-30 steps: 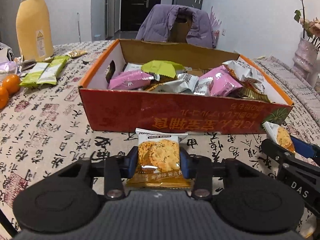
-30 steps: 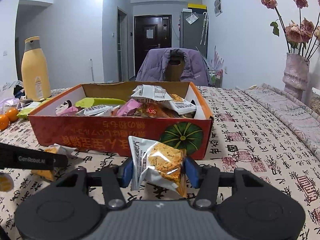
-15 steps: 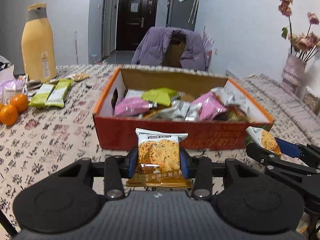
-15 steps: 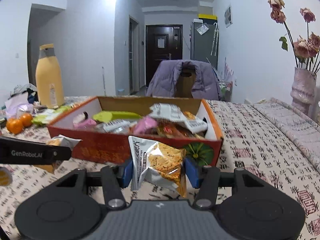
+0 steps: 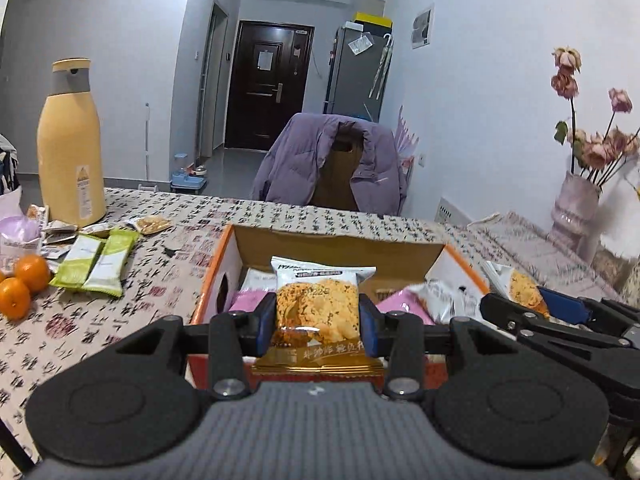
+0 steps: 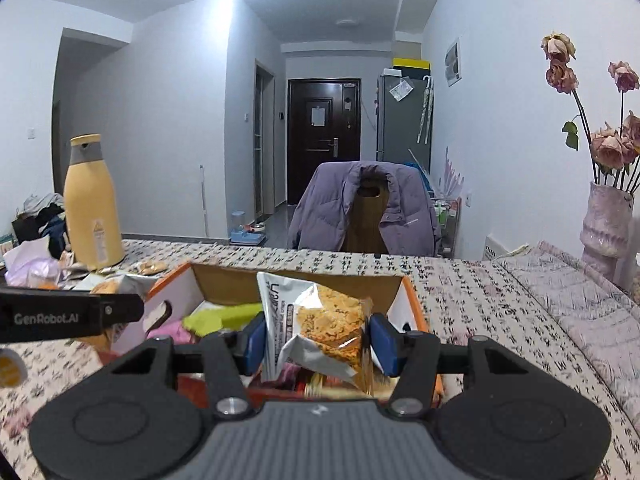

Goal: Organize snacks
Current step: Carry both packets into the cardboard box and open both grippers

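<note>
Left claw (image 5: 318, 320) and right claw (image 6: 318, 340) each clamp a cracker pack (image 5: 316, 304) (image 6: 320, 320), half hiding the box (image 5: 340, 244) at 12 o'clock.

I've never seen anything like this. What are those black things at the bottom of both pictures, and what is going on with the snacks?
No robot here: a person holds a two-fingered tool in each hand, each carrying a forward-looking camera. One picture comes from the left tool, the other from the right tool. Each tool's blue pads are clamped on a crispy snack packet: the left packet upright, the right packet tilted. Ahead on the patterned tablecloth is an orange cardboard box holding more snacks. Also lying there: green packets, oranges and a yellow bottle.
</note>
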`<state>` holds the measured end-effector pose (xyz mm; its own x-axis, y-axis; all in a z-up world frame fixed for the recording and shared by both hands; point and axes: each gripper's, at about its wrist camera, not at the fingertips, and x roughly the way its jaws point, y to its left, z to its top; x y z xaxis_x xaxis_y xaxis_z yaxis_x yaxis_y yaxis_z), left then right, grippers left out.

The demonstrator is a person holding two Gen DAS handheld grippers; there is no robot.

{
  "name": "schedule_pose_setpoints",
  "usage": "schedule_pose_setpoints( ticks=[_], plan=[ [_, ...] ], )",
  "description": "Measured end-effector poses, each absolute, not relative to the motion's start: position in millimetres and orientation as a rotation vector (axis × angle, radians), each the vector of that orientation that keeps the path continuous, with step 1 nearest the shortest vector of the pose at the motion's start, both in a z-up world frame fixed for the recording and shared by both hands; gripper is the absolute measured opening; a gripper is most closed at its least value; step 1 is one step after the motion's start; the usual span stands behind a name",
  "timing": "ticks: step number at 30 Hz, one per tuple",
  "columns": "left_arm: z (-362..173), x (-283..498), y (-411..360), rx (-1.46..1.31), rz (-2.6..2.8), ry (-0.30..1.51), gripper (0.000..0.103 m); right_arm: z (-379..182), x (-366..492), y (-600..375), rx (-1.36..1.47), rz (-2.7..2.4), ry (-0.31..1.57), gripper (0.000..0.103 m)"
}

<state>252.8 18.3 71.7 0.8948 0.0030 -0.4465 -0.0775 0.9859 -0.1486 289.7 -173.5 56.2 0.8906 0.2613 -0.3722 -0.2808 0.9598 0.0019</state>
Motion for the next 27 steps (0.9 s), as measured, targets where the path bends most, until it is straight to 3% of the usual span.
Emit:
schedule_pose_setpoints(
  ticks=[13,27],
  plan=[
    [57.6,316.0,27.1,-0.196,0.098,0.43,0.042,36.9,348.9,-159.4,-0.02,0.243,0.384,0.053],
    [27.2,328.7,30.9,-0.163,0.109,0.457,0.042,10.7,354.8,-161.0,-0.022,0.261,0.41,0.054]
  ],
)
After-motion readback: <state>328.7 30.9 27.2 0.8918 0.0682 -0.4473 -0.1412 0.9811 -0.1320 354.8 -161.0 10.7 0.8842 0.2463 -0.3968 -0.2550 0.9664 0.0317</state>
